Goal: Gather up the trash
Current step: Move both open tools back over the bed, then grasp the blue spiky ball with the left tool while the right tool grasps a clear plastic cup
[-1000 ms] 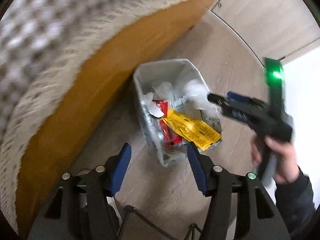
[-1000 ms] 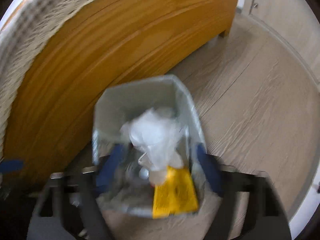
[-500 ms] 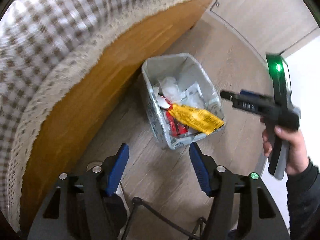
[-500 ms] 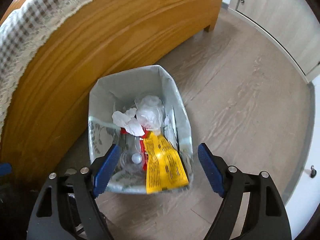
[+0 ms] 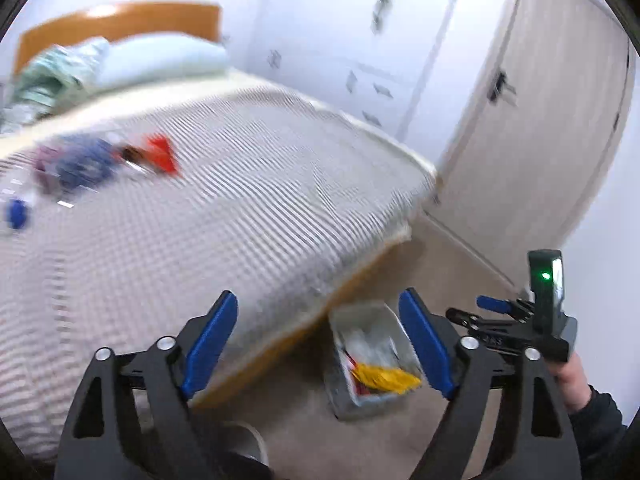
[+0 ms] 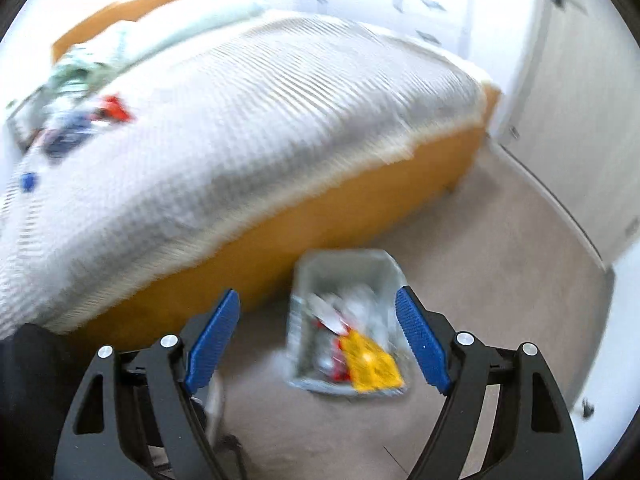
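Note:
A grey trash bin (image 5: 362,311) (image 6: 340,258) stands on the floor against the bed's wooden side, holding a yellow wrapper (image 5: 384,376) (image 6: 372,364), red scraps and white crumpled pieces. Blurred loose trash lies far left on the checked bed cover: a red piece (image 5: 160,154) (image 6: 114,108), blue packets (image 5: 80,164) (image 6: 64,140) and a small blue cap (image 5: 16,214) (image 6: 28,180). My left gripper (image 5: 320,340) hangs above the bin with its jaws opening and nothing between them. My right gripper (image 6: 318,340) (image 5: 476,308) is open and empty, also above the bin.
The bed (image 5: 240,208) fills the left and middle, with pillows (image 5: 160,60) and a wooden headboard (image 5: 120,20) at the far end. White cabinet doors (image 5: 360,40) and a pale wood door (image 5: 540,140) stand behind. A hand in a dark sleeve (image 5: 576,380) holds the right gripper.
Both views have risen and tilted up from the bin, which now looks smaller and lower, and the bed top with its trash has come into sight. The left jaws stand wider apart.

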A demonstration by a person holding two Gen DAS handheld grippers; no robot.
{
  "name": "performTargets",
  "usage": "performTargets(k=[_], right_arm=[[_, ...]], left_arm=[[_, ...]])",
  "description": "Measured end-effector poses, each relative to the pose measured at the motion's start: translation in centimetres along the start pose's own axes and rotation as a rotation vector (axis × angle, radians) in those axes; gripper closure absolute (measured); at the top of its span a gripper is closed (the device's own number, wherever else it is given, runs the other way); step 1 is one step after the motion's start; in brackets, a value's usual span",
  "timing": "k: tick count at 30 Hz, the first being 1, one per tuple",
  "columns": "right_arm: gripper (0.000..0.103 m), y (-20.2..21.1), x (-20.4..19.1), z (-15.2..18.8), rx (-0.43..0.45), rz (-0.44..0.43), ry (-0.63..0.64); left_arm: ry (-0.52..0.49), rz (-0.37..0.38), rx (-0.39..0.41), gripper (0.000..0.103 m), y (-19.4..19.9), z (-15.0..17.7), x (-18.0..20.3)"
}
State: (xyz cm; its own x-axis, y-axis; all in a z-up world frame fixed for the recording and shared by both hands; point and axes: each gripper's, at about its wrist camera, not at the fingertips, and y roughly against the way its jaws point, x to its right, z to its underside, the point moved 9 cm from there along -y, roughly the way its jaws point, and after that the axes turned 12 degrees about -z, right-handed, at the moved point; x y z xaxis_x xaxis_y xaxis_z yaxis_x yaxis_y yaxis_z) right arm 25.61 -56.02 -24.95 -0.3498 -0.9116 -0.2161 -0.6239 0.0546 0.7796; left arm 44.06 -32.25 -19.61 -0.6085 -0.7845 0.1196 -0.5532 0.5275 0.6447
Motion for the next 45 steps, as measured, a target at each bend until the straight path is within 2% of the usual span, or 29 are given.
performTargets(k=[4,6,8,10,12,16,19,21,27,28,29,31,33,36,39,42,43,45], right_arm=[[0.026,1.8,-8.9,-3.0,0.050,-0.125,0.125],[0.026,1.8,-13.2,-3.8,0.058,-0.217,0.152],[0.026,0.8,-15.6,-4.0,0.053,-0.255,0.133],[0.026,-0.8,-17.7,-4.0,0.046,-0.267,0.082],[0.026,-2.2,-20.5,-3.9,0.035,-0.307,0.071],[0.026,-4.4,-25.4,-3.7,0.002,-0.313,0.155],[0.026,-5.8,-28.2,-4.1,-0.019,-0.289,0.247],[0.026,-6.9,-29.4,-4.8,-0.029,-0.258,0.308],[0.027,-10.5,-34.1,-10.9,0.032,-0.192,0.529],[0.036,-11.3,-34.6,-11.6,0.030,-0.176,0.552],[0.040,-12.7,-35.3,-12.8,0.016,-0.164,0.575],[0.043,-15.5,-36.8,-14.5,-0.017,-0.170,0.598],[0.043,-18.4,-38.3,-16.4,-0.023,-0.144,0.640],[0.044,-23.7,-40.1,-18.9,-0.036,-0.053,0.727],[0.043,-29.3,-40.8,-21.1,-0.074,0.026,0.763],[0.045,-33.2,-40.2,-22.8,-0.106,0.072,0.759],[0.064,-34.0,-39.9,-23.1,-0.121,0.044,0.730],[0.078,-34.0,-39.3,-23.6,-0.114,0.016,0.685]], left_arm=[[0.069,-0.108,0.091,0.016,4.1,-0.6,-6.7],[0.149,-0.127,0.105,0.016,5.2,0.0,-10.4],[0.248,-0.139,0.092,0.016,5.5,1.1,-14.5],[0.305,-0.172,0.070,0.016,5.5,1.9,-17.8],[0.366,-0.204,0.082,0.016,6.0,2.4,-21.4],[0.462,-0.284,0.116,0.016,6.5,3.6,-27.1],[0.584,-0.272,0.115,0.016,5.8,3.3,-31.5],[0.643,-0.242,0.144,0.016,5.0,2.0,-34.0],[0.711,-0.230,0.155,0.016,0.7,-0.5,-40.0],[0.735,-0.237,0.139,0.016,-0.3,-0.5,-41.0],[0.747,-0.249,0.118,0.016,-1.2,-0.4,-41.8],[0.762,-0.293,0.065,0.016,-2.8,-0.4,-43.3],[0.729,-0.325,0.052,0.016,-3.8,-1.5,-44.2],[0.681,-0.385,0.041,0.016,-5.0,-2.6,-45.7],[0.681,-0.384,-0.004,0.016,-6.6,-2.8,-46.6],[0.610,-0.382,-0.033,0.016,-7.7,-2.9,-46.5],[0.584,-0.383,-0.045,0.016,-8.2,-2.9,-46.6],[0.561,-0.372,-0.075,0.016,-9.5,-2.8,-46.5]])
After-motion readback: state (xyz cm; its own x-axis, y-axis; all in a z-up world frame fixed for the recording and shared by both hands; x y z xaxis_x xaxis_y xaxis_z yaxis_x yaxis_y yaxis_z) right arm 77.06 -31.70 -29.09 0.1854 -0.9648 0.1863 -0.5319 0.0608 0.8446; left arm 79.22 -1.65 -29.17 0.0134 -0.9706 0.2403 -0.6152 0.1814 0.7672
